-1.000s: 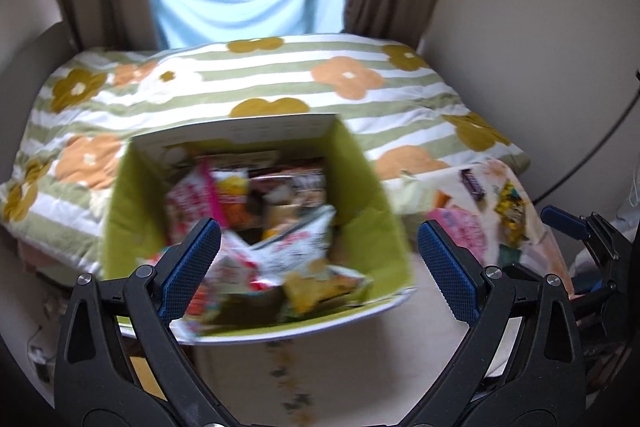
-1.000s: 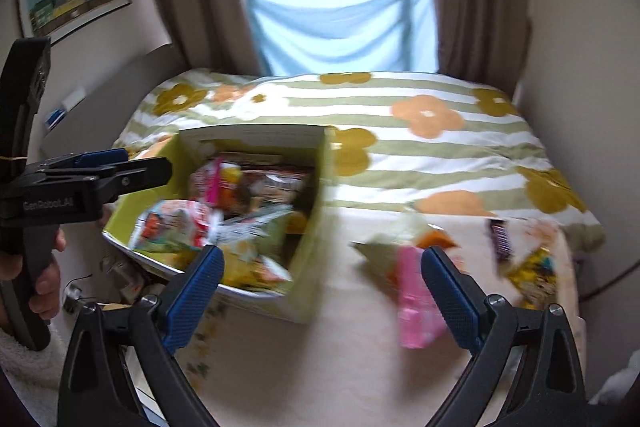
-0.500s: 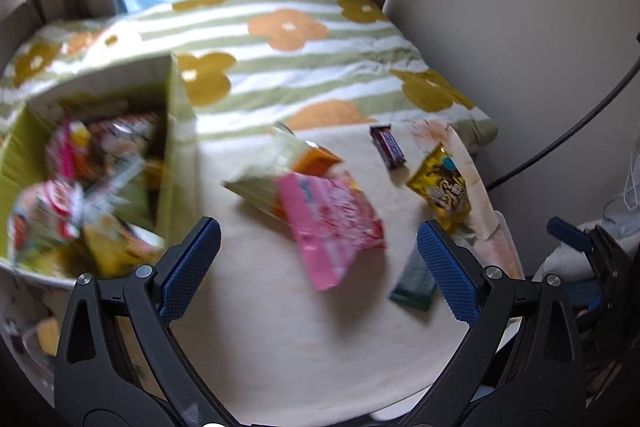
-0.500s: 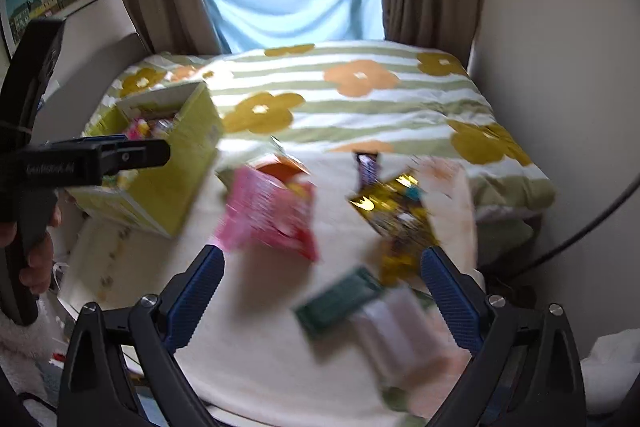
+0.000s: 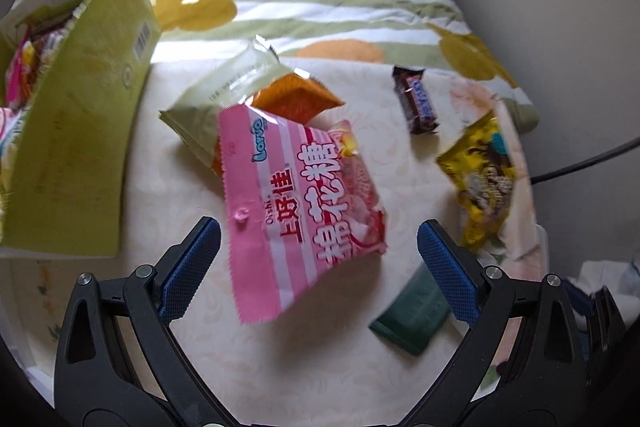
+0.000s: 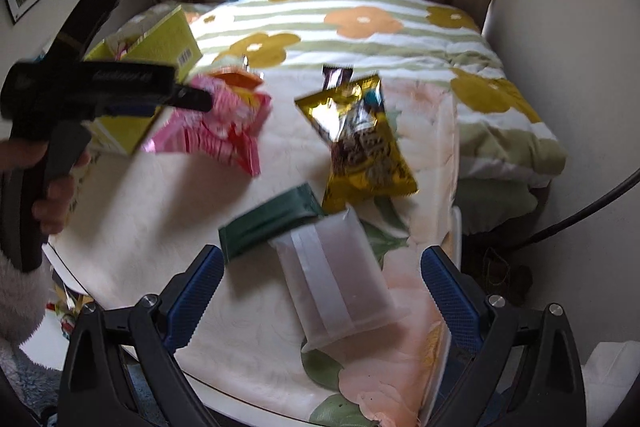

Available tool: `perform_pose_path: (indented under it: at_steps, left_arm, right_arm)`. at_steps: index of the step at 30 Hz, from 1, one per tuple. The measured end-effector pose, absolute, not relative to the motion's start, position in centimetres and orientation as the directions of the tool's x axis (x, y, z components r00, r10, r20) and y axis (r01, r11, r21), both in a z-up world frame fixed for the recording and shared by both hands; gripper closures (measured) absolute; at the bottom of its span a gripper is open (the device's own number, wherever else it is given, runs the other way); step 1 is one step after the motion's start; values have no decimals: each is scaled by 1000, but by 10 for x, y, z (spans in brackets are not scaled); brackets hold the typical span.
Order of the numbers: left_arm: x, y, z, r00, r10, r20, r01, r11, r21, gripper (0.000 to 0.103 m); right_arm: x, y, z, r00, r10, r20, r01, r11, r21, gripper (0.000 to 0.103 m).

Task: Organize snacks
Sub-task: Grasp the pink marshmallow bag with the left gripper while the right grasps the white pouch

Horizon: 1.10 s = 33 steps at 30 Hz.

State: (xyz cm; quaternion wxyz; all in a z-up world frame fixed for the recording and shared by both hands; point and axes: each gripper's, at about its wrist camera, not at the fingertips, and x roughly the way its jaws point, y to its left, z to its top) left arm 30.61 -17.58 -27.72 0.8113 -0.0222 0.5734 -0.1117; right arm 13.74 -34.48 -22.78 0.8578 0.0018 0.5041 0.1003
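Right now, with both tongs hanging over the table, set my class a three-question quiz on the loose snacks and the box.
1. True or false: the left tongs are shut on the pink marshmallow bag.
2. Which packet lies partly under the clear pouch? A) the dark green packet B) the brown chocolate bar C) the yellow bag
3. Fill in: the snacks already put away sit in the ____-coloured box at the table's left.

Key: 1 false, both tongs, left and right, are open and hold nothing. 2 A. 3 yellow-green.
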Motion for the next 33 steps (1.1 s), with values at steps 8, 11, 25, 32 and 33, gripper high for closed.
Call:
perform_pose_path:
  at_steps: [8, 11, 25, 32, 33]
  left_arm:
    - [323, -196, -318, 281, -126, -951, 157, 984, -84, 5]
    - [326, -197, -321, 290, -131, -948, 155, 984, -88, 5]
    - [318, -201, -315, 308, -159, -938, 208, 973, -97, 41]
    - [303, -204, -301, 325, -194, -926, 240, 964, -118, 41]
    - [301, -205, -299, 327, -196, -924, 245, 962, -117, 41]
  right_arm:
    - [138, -338, -266, 428, 157, -890, -228, 972, 62, 5]
    - [140, -337, -273, 420, 159, -894, -238, 969, 60, 5]
    - [149, -333, -287, 416, 169, -894, -264, 963, 59, 5]
    - [151, -330, -291, 406, 155, -901, -281, 959, 38, 16]
    - [152, -330, -292, 399, 153, -904, -283, 958, 37, 20]
